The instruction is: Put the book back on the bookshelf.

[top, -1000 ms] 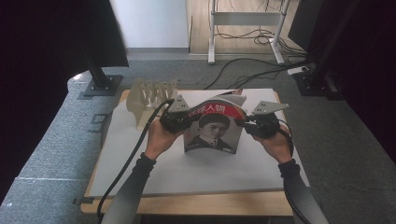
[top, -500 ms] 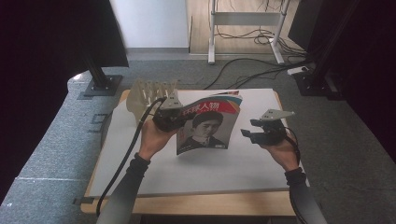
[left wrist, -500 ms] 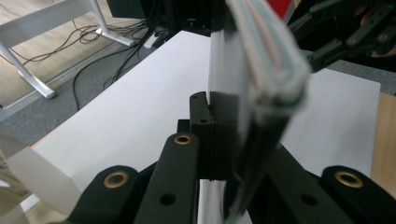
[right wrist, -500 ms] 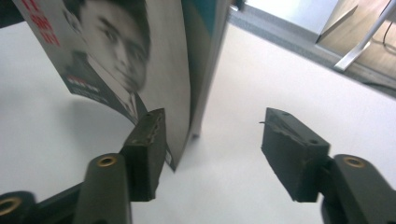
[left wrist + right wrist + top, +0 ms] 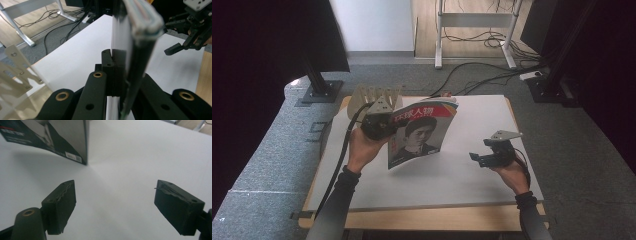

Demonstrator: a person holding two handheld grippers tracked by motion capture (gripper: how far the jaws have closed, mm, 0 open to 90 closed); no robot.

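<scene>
Left claw [image 5: 384, 125] clamped on the magazine's [image 5: 419, 132] edge, lifting it upright above the worktop [image 5: 472, 175]; right claw [image 5: 484, 157] hangs wide apart nearby. Next, probably, swing it toward the rack [image 5: 374, 97].

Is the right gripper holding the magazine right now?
No, the right gripper is open over the bare white table, apart from the magazine, which the left gripper clamps.

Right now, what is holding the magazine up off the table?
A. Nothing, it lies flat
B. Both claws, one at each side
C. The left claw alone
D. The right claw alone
C: the left claw is clamped on the magazine edge, while the right claw is open and apart from it.
</scene>
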